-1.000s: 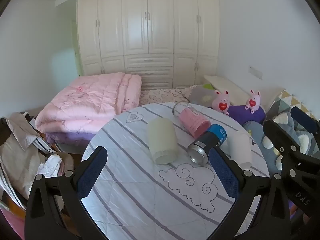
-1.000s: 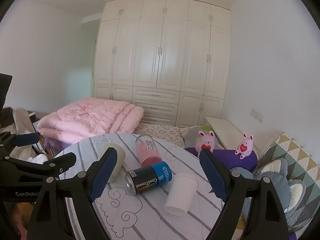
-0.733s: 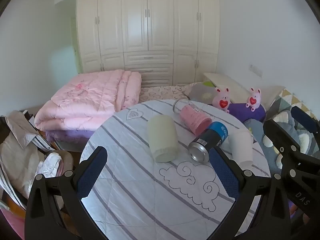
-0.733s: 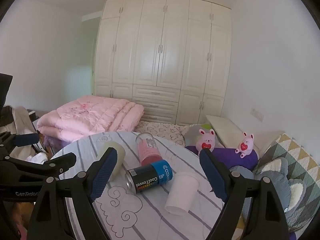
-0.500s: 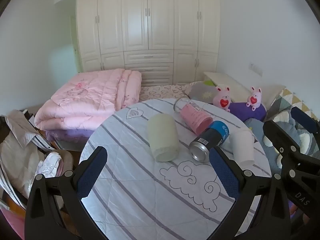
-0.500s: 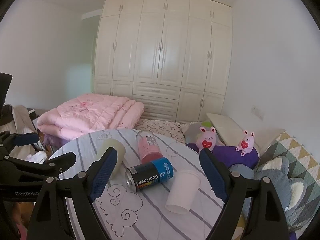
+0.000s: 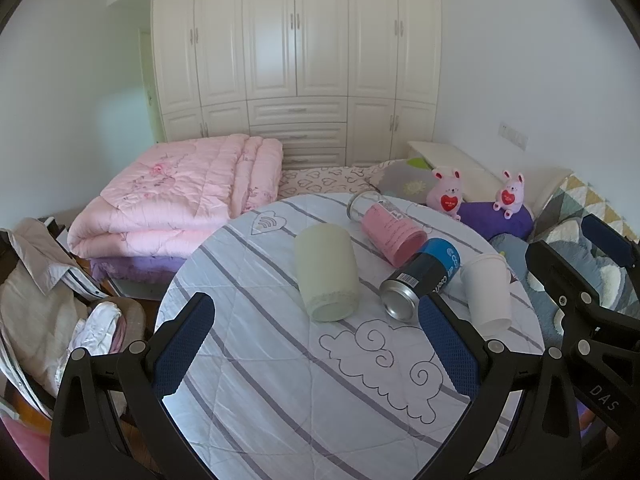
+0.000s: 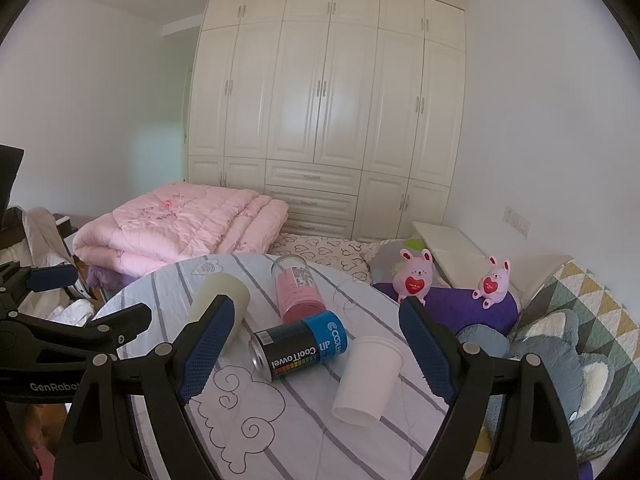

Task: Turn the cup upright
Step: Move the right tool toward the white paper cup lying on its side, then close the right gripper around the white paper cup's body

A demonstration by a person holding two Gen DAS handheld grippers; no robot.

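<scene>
Several cups lie on their sides on a round table with a striped cloth. A pale green cup lies in the middle, mouth toward me; it also shows in the right wrist view. A pink glass cup, a black and blue can and a white paper cup lie to its right. My left gripper is open and empty, short of the green cup. My right gripper is open and empty, above the can.
A folded pink quilt lies on the bed behind the table. Two pink plush rabbits sit on a purple cushion at the right. Clothes are piled on a chair at the left. White wardrobes fill the back wall.
Both grippers have drifted slightly forward toward the table; the cups sit a little lower in view. Nothing was gripped or moved.
</scene>
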